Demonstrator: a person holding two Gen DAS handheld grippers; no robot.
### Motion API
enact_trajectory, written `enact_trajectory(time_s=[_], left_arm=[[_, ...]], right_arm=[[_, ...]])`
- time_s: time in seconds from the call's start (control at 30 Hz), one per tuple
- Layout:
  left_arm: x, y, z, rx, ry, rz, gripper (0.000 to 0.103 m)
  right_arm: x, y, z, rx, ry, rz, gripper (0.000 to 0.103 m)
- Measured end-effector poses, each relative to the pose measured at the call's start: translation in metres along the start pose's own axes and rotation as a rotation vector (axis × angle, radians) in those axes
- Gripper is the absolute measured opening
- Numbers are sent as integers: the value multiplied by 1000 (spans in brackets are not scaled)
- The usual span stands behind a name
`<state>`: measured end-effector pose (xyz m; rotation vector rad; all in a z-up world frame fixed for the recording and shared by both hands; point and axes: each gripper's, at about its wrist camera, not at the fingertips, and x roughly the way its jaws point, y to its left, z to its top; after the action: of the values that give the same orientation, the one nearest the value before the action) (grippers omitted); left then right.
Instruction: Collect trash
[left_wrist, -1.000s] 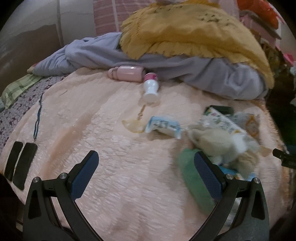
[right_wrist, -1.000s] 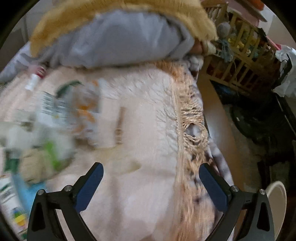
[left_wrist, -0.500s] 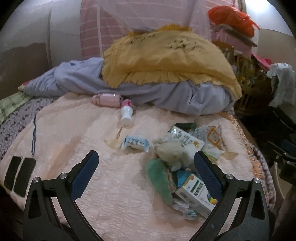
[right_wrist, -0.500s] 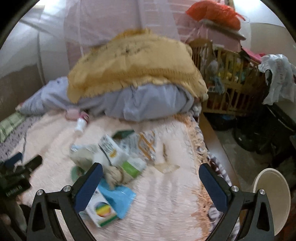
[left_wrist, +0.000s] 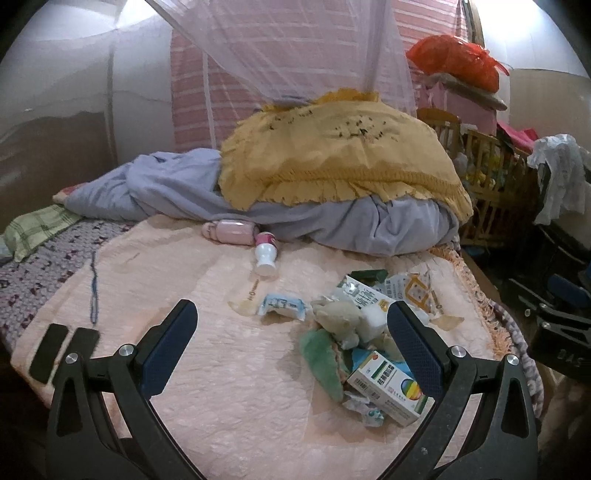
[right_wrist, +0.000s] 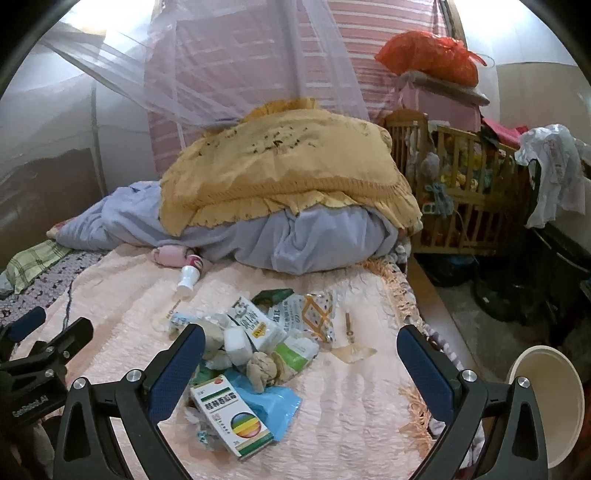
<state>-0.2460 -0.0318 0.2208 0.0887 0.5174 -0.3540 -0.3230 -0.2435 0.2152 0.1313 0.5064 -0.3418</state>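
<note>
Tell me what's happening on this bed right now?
A person holds a gripper in each hand over a bed with a peach blanket, set to collect trash. The left gripper and right gripper are both open and hold nothing. A trash pile of wrappers, cartons and wadded tissue lies on the blanket, with a medicine box at its near edge. A small white bottle lies apart, nearer the bedding. A white bin stands beside the bed. Nothing is picked up yet.

You have one white bottle, one pink case, one rainbow-printed medicine box, one blue wrapper, two black strips at lower left, and one white bin at lower right.
</note>
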Motion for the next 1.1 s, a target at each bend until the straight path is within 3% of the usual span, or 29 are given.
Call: enact_trajectory(time_s=[0.2, 0.5, 0.83, 1.1], left_arm=[[-35, 2, 9, -4, -19, 31, 102], [-66, -10, 22, 8, -50, -47, 102], [-28, -15, 13, -6, 5, -136, 102], [-5, -6, 17, -21, 8, -128, 102]], right_arm=[[-16, 3, -1, -17, -27, 19, 103], [-35, 0, -1, -11, -41, 1, 103], [-32, -1, -1, -9, -16, -66, 103], [-20, 0, 6, 1, 0, -83, 103]])
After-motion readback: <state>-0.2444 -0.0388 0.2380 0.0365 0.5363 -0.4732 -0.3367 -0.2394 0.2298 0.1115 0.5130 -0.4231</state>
